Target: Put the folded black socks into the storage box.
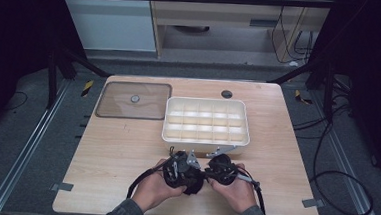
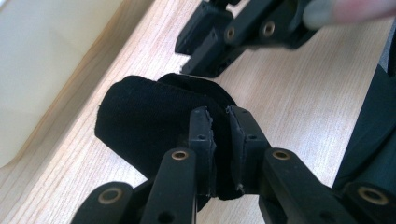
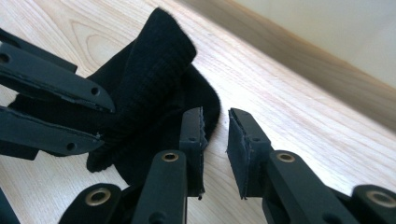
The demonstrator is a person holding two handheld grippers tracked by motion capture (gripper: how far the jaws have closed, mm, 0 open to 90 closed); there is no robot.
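A black knitted cloth [image 1: 193, 187] lies bunched on the wooden table [image 1: 110, 162] between the person's two hands, near the front edge. My left gripper [image 2: 219, 114] is shut on a fold of the cloth [image 2: 140, 121], which fills the space between its pads. In the high view the left gripper [image 1: 183, 173] sits just left of the cloth and my right gripper [image 1: 214, 174] just right of it. The right gripper [image 3: 215, 116] stands slightly open, bare wood showing in the gap, with the cloth [image 3: 159, 70] lying against the outside of its left finger.
A white tray with several compartments [image 1: 205, 139] stands just beyond the hands, its wall close by [image 2: 37, 70]. A clear flat lid [image 1: 119, 100] lies at the back left. A small dark disc [image 1: 226, 94] sits near the far edge.
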